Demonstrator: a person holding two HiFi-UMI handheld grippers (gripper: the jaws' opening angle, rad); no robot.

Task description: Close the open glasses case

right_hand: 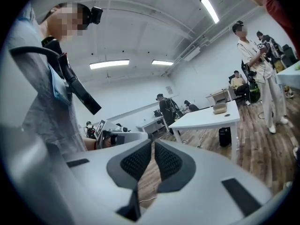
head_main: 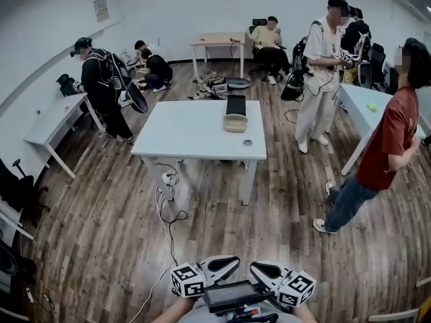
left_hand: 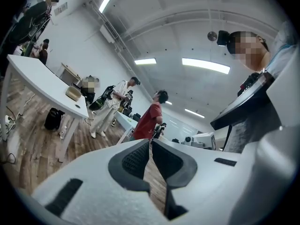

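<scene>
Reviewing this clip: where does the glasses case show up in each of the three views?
Head view: glasses case, open, upper centre, on the white table's far side.
Left gripper view: glasses case small, left of centre, near the table's end.
Right gripper view: right of centre, on the table.
Shared landmark: the white table.

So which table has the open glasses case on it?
The white rectangular centre table: only it holds the open beige-and-black glasses case, near its far edge.

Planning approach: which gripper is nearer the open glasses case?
Left, marginally. The left gripper and right gripper are side by side close to the person's body, both far from the glasses case on the table.
</scene>
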